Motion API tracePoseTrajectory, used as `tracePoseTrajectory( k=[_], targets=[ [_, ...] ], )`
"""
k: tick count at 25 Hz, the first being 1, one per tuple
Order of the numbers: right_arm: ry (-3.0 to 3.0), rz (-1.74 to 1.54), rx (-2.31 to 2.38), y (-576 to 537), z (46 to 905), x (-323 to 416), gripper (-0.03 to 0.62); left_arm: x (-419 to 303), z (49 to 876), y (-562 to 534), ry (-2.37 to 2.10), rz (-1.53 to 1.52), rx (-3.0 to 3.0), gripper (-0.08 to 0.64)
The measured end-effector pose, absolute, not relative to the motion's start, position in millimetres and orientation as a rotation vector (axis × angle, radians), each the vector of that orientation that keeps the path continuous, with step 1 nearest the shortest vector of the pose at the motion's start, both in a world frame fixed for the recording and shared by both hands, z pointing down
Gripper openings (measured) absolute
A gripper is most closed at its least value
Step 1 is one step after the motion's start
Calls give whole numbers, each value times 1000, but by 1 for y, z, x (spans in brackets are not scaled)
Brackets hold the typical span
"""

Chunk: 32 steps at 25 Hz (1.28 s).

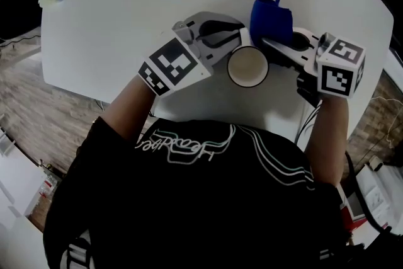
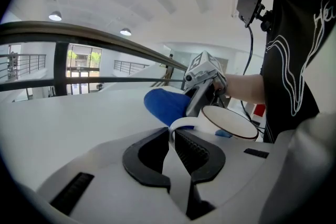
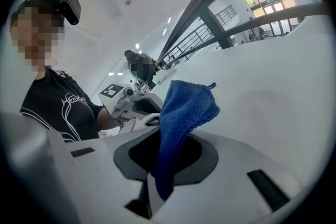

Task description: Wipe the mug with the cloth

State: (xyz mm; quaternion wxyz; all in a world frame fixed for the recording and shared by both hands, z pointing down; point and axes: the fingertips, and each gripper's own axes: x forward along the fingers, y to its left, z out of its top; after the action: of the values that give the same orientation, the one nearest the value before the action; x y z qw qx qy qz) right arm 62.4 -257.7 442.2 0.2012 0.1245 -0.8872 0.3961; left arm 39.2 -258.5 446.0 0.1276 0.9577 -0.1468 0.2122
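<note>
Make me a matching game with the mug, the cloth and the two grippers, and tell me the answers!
1. mug
2. cloth
3. left gripper
4. right gripper

A. blue
B. jaws shut on the mug's handle
C. jaws shut on the cloth
D. white, upright on the table

Pairs: 1-D, 2-A, 3-B, 4-C.

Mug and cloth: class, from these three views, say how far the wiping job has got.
Done: both things are gripped. The left hand-held gripper is shut on the handle of the mug, the right hand-held gripper on the blue cloth. In hand: the cloth is held close beside the mug; contact cannot be confirmed. Left: the wiping itself, which no view shows.
</note>
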Motion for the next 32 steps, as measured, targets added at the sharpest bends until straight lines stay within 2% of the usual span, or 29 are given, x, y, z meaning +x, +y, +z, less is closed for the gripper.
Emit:
tracePoseTrajectory(
  k=[6,16,32],
  targets=[
    [-2534,1119,514,-266,425,62,51,17,456,-273,-481,654,2766,43],
    [-2653,1228,732,-222,382,110,51,25,446,-255,-592,680,2739,43],
    [-2638,1407,804,-215,403,86,51,4,452,-252,-630,681,2726,43]
  ],
)
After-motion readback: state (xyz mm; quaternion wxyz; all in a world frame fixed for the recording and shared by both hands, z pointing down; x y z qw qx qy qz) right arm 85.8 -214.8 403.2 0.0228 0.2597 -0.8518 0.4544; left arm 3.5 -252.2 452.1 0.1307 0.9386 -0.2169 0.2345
